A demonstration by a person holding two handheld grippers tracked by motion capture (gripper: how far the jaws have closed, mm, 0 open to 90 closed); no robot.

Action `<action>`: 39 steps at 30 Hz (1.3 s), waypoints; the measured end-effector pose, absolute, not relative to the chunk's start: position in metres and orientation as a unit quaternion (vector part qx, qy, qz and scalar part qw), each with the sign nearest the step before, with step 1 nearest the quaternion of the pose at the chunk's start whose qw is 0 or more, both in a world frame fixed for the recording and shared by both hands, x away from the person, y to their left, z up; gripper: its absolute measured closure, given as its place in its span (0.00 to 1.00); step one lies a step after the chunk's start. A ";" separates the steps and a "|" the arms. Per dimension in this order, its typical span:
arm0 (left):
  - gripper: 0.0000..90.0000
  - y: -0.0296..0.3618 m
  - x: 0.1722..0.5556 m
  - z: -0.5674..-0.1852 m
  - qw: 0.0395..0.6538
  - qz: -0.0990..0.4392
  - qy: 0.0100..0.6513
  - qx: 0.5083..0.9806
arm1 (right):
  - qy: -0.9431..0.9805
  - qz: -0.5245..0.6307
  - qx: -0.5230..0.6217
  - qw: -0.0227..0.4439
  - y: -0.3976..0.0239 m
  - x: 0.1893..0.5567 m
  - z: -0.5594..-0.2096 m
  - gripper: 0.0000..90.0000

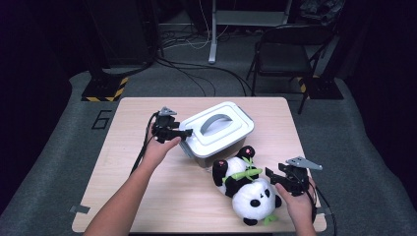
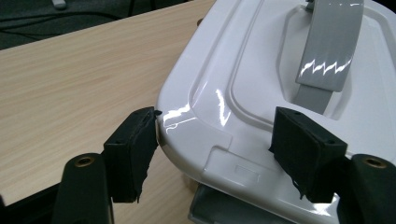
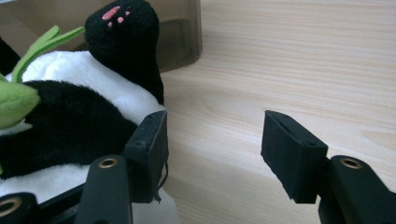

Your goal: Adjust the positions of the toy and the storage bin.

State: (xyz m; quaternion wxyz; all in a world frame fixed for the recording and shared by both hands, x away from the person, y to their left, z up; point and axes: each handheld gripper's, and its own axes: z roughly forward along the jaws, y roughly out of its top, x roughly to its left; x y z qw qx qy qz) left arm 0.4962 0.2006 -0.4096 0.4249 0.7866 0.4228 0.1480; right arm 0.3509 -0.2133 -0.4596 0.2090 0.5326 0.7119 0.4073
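A white lidded box (image 1: 219, 130) with a grey handle (image 1: 215, 123) stands mid-table. A panda plush (image 1: 247, 187) holding a green bamboo sprig (image 1: 246, 174) lies on its back just in front of the box. My left gripper (image 1: 186, 132) is open at the box's left corner. In the left gripper view it (image 2: 215, 121) straddles the corner of the lid (image 2: 224, 84), its left jaw touching the rim, below the handle (image 2: 329, 46). My right gripper (image 1: 270, 173) is open at the panda's right side. In the right gripper view it (image 3: 212, 126) has its left jaw against the plush (image 3: 70, 116).
The light wooden table (image 1: 133, 147) has bare room left of the box and along its front edge. The box's smoky wall (image 3: 180, 32) stands right behind the panda. A folding chair (image 1: 287, 51) and cables (image 1: 196, 73) are on the floor beyond the table.
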 end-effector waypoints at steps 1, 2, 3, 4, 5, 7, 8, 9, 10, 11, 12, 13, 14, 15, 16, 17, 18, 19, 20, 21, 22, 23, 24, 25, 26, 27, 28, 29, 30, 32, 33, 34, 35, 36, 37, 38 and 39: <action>0.36 0.200 0.496 -0.409 0.422 0.156 0.418 0.789 | 0.711 0.407 0.534 0.210 -0.214 0.350 -0.460 0.45; 0.36 0.200 0.496 -0.408 0.421 0.157 0.415 0.791 | 0.711 0.406 0.533 0.211 -0.214 0.350 -0.460 0.45; 0.36 0.200 0.496 -0.408 0.420 0.158 0.415 0.791 | 0.711 0.407 0.534 0.210 -0.214 0.349 -0.460 0.45; 0.37 0.200 0.495 -0.408 0.421 0.157 0.416 0.791 | 0.710 0.406 0.536 0.210 -0.215 0.349 -0.460 0.45; 0.37 0.201 0.494 -0.408 0.420 0.156 0.418 0.791 | 0.710 0.408 0.535 0.209 -0.215 0.348 -0.460 0.45; 0.37 0.201 0.493 -0.408 0.417 0.154 0.419 0.792 | 0.709 0.408 0.535 0.211 -0.216 0.348 -0.459 0.44; 0.36 0.202 0.492 -0.408 0.416 0.155 0.421 0.791 | 0.707 0.411 0.537 0.209 -0.216 0.348 -0.458 0.44; 0.36 0.202 0.491 -0.407 0.413 0.156 0.421 0.792 | 0.706 0.413 0.537 0.207 -0.216 0.348 -0.458 0.44; 0.36 0.202 0.490 -0.407 0.412 0.159 0.420 0.793 | 0.706 0.414 0.535 0.207 -0.216 0.349 -0.457 0.44; 0.36 0.202 0.489 -0.406 0.408 0.159 0.420 0.795 | 0.705 0.416 0.537 0.204 -0.215 0.350 -0.455 0.44; 0.36 0.203 0.489 -0.405 0.405 0.158 0.420 0.797 | 0.705 0.419 0.535 0.203 -0.215 0.351 -0.454 0.44; 0.36 0.204 0.488 -0.405 0.404 0.157 0.419 0.798 | 0.704 0.422 0.534 0.202 -0.215 0.352 -0.452 0.44; 0.36 0.205 0.487 -0.405 0.403 0.155 0.418 0.799 | 0.703 0.424 0.534 0.203 -0.214 0.353 -0.450 0.43; 0.36 0.205 0.487 -0.405 0.403 0.155 0.418 0.799 | 0.703 0.428 0.531 0.202 -0.213 0.354 -0.447 0.43; 0.36 0.208 0.486 -0.404 0.401 0.151 0.421 0.799 | 0.704 0.431 0.527 0.202 -0.211 0.355 -0.445 0.43; 0.36 0.209 0.485 -0.404 0.401 0.150 0.422 0.800 | 0.707 0.429 0.524 0.205 -0.210 0.356 -0.444 0.43; 0.36 0.209 0.485 -0.404 0.401 0.150 0.422 0.800 | 0.707 0.429 0.524 0.205 -0.210 0.356 -0.444 0.43; 0.36 0.211 0.481 -0.404 0.401 0.153 0.422 0.798 | 0.708 0.433 0.518 0.204 -0.206 0.357 -0.442 0.43; 0.36 0.213 0.480 -0.404 0.402 0.154 0.422 0.798 | 0.710 0.431 0.518 0.206 -0.205 0.357 -0.442 0.43; 0.36 0.213 0.480 -0.404 0.402 0.154 0.422 0.798 | 0.710 0.431 0.518 0.206 -0.205 0.357 -0.442 0.43; 0.36 0.215 0.478 -0.405 0.402 0.155 0.421 0.798 | 0.710 0.433 0.518 0.203 -0.204 0.357 -0.442 0.43; 0.36 0.218 0.473 -0.405 0.404 0.156 0.420 0.797 | 0.711 0.431 0.517 0.203 -0.203 0.357 -0.443 0.43; 0.36 0.220 0.471 -0.405 0.404 0.156 0.421 0.797 | 0.711 0.431 0.519 0.201 -0.203 0.356 -0.443 0.43; 0.36 0.220 0.471 -0.405 0.404 0.156 0.421 0.797 | 0.711 0.431 0.519 0.201 -0.203 0.356 -0.443 0.43; 0.36 0.224 0.467 -0.405 0.404 0.159 0.419 0.798 | 0.711 0.430 0.519 0.201 -0.204 0.356 -0.444 0.43; 0.36 0.226 0.464 -0.405 0.406 0.160 0.417 0.797 | 0.710 0.431 0.519 0.202 -0.204 0.356 -0.444 0.43; 0.36 0.229 0.462 -0.405 0.405 0.163 0.413 0.799 | 0.710 0.429 0.520 0.202 -0.205 0.356 -0.444 0.43; 0.36 0.232 0.460 -0.405 0.404 0.159 0.412 0.801 | 0.710 0.431 0.519 0.203 -0.205 0.356 -0.444 0.43; 0.36 0.234 0.458 -0.406 0.407 0.159 0.414 0.799 | 0.710 0.430 0.519 0.203 -0.205 0.356 -0.444 0.43; 0.36 0.239 0.453 -0.405 0.401 0.157 0.411 0.803 | 0.709 0.431 0.520 0.200 -0.205 0.356 -0.444 0.43; 0.36 0.239 0.453 -0.405 0.401 0.157 0.411 0.803 | 0.709 0.430 0.521 0.201 -0.205 0.356 -0.444 0.43; 0.36 0.244 0.447 -0.405 0.404 0.157 0.412 0.801 | 0.710 0.430 0.520 0.201 -0.205 0.356 -0.445 0.43; 0.36 0.247 0.444 -0.406 0.405 0.158 0.411 0.801 | 0.711 0.428 0.521 0.199 -0.205 0.356 -0.445 0.43; 0.36 0.249 0.441 -0.406 0.406 0.157 0.410 0.802 | 0.710 0.428 0.523 0.198 -0.205 0.356 -0.445 0.43; 0.36 0.251 0.438 -0.405 0.404 0.157 0.411 0.802 | 0.711 0.428 0.521 0.199 -0.205 0.356 -0.446 0.43; 0.36 0.253 0.435 -0.405 0.401 0.160 0.408 0.805 | 0.711 0.427 0.521 0.199 -0.205 0.356 -0.447 0.43; 0.36 0.253 0.435 -0.405 0.401 0.160 0.408 0.805 | 0.712 0.427 0.521 0.199 -0.205 0.356 -0.447 0.42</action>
